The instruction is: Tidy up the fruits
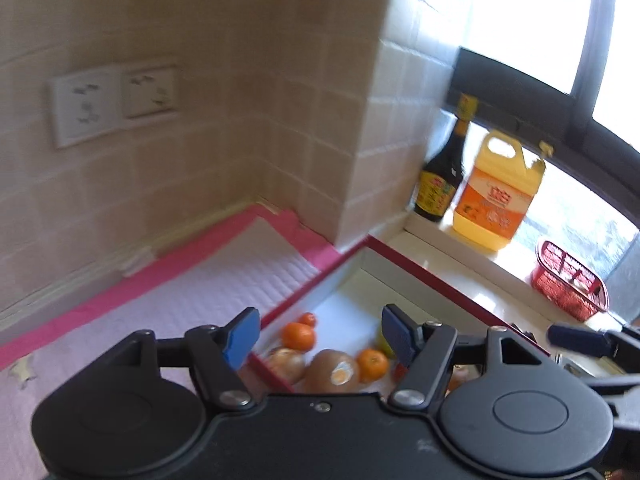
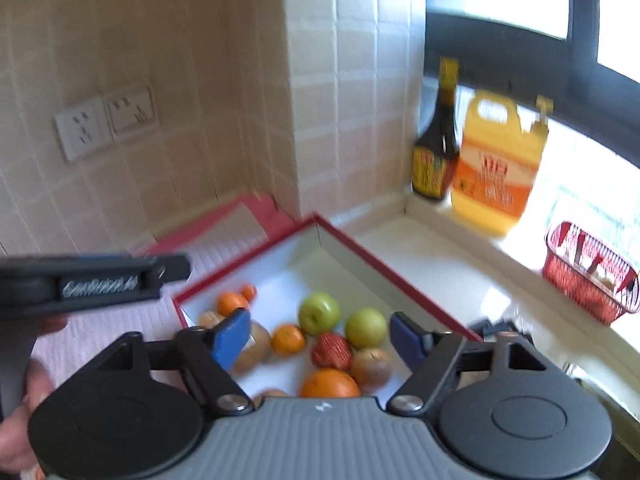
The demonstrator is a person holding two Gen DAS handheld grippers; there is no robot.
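Red-rimmed and white inside, the box (image 2: 362, 254) holds your fruit: oranges (image 2: 289, 339), two green apples (image 2: 319, 313), a red one (image 2: 332, 351) and brown pears (image 2: 372, 365), all loose at its near end, on a countertop beside a pink mat (image 1: 192, 292). Both tongs hang above that pile, angled down at it, each spread wide with nothing between the blue pads. The right tongs (image 2: 320, 338) frame the red apple and a green one; the left tongs (image 1: 318, 336) sit over the box's left corner, above an orange (image 1: 298, 335) and a pear (image 1: 332, 370). You look to be between picks, hands free, choosing a piece. The next move calls for dropping one pair around a single fruit, clear of its neighbours, and closing gently; round skins may roll. Beyond, on the sill, stand a dark bottle (image 1: 438, 184), a yellow jug (image 1: 496, 196) and a red basket (image 1: 568, 280), possibly the sorting spot.
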